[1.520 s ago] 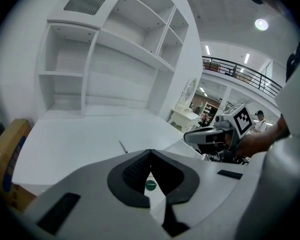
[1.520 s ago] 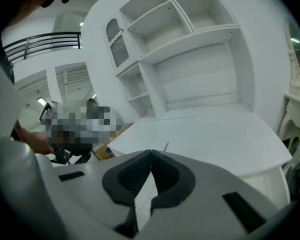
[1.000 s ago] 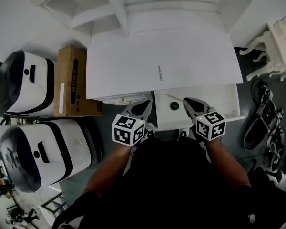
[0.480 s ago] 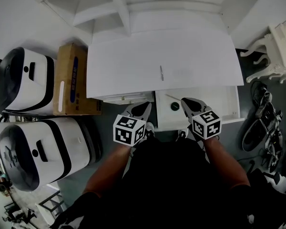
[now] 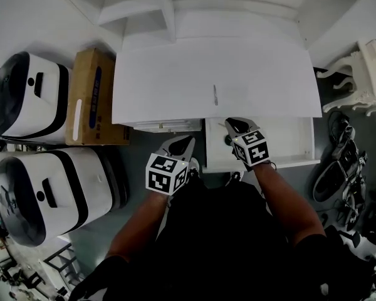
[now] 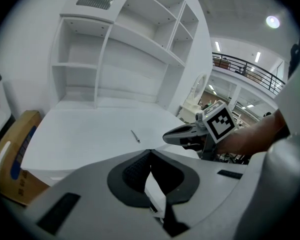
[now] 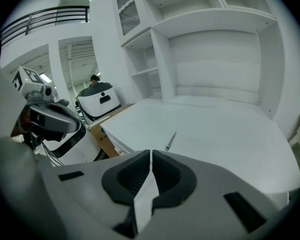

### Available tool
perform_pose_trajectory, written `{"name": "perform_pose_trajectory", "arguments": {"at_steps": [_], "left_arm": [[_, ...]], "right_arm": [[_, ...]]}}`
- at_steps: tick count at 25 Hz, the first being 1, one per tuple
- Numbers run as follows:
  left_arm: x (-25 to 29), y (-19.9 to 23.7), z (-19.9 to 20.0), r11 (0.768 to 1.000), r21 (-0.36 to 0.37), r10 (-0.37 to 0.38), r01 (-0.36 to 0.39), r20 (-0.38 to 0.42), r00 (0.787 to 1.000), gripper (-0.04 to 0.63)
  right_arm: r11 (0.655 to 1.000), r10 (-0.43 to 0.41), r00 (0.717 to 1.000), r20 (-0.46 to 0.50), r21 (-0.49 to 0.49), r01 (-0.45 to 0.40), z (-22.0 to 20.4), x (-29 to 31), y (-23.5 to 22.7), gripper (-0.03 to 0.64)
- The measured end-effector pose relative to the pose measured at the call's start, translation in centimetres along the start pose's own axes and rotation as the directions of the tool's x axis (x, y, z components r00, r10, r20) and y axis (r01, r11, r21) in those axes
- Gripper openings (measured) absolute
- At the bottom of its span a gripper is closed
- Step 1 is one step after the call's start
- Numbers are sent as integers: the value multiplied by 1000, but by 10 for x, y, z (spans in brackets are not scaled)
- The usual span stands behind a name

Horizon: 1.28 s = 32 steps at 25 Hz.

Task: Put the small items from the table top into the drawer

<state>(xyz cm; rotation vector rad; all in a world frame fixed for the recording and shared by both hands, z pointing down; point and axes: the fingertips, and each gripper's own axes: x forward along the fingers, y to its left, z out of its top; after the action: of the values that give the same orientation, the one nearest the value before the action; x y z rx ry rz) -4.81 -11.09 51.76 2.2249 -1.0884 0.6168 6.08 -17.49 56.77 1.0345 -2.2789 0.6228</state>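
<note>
Just shifted right gripper (image 5: 232, 124) forward from over the drawer (image 5: 288, 140) to the table (image 5: 163, 86) edge, clenched empty like left gripper (image 5: 187, 140); probably lining up for the 1 thin stick (image 5: 215, 95) lying mid-table.

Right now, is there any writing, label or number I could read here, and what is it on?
No text here is readable.
Cardboard box: print on its blue stripe, too blurred to read.
Cubes on the left tool and right tool: black-and-white square patterns, no letters.
</note>
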Motion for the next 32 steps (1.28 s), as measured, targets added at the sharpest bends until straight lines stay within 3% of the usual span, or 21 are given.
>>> {"name": "perform_pose_trajectory", "arguments": {"at_steps": [13,18,32], "left_arm": [[-22,32,-18,996,-71,62,-62,-4,998,3],[-30,42,-23,993,-87,78,-78,-10,997,4],[-39,53,-30,990,-109,87,-88,-17,996,3]], "right_arm": [[994,-105,988,-114,-21,103,0,87,-34,34],[993,-114,980,-162,-9,114,-1,111,-41,83],[984,-177,962,-210,-25,176,-6,127,-44,83]]}}
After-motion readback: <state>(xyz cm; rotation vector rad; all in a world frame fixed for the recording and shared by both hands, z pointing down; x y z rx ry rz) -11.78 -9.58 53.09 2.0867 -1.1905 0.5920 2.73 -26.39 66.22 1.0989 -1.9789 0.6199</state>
